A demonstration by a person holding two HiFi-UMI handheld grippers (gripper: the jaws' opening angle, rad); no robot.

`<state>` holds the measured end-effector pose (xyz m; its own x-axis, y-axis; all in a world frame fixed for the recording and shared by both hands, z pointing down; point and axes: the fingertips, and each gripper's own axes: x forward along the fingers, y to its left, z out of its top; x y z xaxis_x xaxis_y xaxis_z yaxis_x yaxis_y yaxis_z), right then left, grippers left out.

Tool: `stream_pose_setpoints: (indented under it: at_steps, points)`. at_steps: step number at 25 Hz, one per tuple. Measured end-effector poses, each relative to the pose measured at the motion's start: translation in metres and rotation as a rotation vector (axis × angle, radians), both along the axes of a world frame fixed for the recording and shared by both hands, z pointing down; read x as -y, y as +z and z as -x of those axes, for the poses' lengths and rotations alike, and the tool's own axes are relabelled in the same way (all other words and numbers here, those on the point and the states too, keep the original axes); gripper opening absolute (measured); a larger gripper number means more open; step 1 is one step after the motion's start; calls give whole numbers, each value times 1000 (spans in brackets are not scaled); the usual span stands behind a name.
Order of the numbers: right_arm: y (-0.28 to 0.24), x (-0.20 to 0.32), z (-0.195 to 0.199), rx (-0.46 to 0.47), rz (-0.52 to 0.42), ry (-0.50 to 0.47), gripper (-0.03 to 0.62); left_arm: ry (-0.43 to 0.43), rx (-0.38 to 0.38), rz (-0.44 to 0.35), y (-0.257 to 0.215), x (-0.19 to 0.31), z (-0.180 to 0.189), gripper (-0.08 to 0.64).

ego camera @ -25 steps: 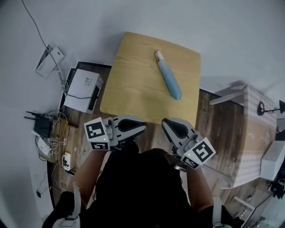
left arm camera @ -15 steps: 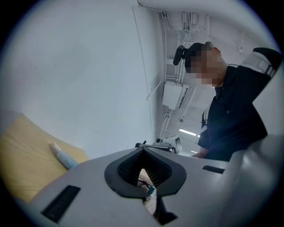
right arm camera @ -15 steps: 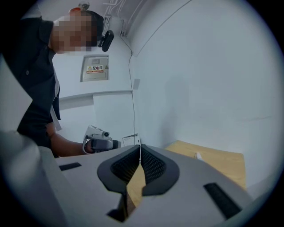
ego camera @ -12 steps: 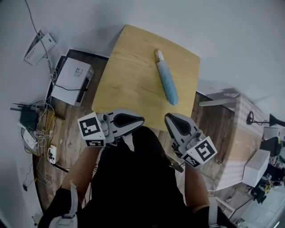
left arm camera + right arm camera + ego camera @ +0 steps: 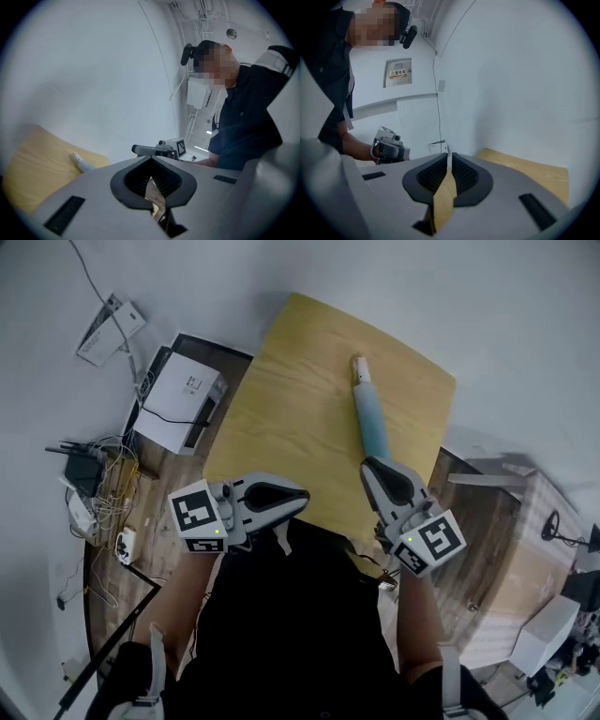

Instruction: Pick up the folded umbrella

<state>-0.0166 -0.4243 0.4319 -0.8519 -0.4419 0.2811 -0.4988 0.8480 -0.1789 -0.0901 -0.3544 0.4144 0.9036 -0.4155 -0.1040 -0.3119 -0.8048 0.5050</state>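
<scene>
— Now, where's the folded umbrella (image 5: 368, 409)?
— Flat on the tabletop (image 5: 281, 399), right side. Its near end is hidden behind the right claw (image 5: 372, 465); contact unclear.
— Claws?
— Right pinched closed, empty. Left claw (image 5: 302, 495) likewise closed and empty, at the tabletop's near edge. The left gripper view shows only the umbrella's handle end; the claw body cuts off the rest.
</scene>
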Motion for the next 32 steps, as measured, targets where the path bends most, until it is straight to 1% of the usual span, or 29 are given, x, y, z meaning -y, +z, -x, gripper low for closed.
stream_pose_setpoints:
  at_steps: [3,6,8,11,13,15,16,18,20,25,28,30,32]
  points:
    - [6,40,-18,4,7,40,25,-16,24,47,9,20,-8,9]
    - [24,76,-36,11,66,63,28,-31,29,85,13,42,-20,11]
    - [42,98,-45,-1,115,71,37,-41,31,105,14,56,-28,10]
    - [70,131,-49,-51,173,69,102,-58,42,132,19,74,-35,10]
    - [90,149,-48,-101,222,61,147,-74,51,156,26,83,-37,10]
    - [113,159,-44,-179,286,39,234,-90,53,178,32,89,-39,9]
    - [125,163,-42,-223,313,28,264,-96,51,186,34,91,-40,11]
    - [147,171,-42,-301,357,21,281,-101,44,195,38,96,-41,10]
    - [165,176,-41,-365,406,34,289,-88,35,205,43,100,-41,9]
    - [205,181,-45,-505,519,116,304,-15,-13,220,64,114,-35,11]
    - [223,177,-50,-555,590,150,305,48,-13,216,85,127,-38,10]
    - [232,175,-55,-580,617,166,305,79,-14,216,96,135,-40,10]
    - [237,173,-55,-592,631,175,305,96,-38,219,98,142,-39,11]
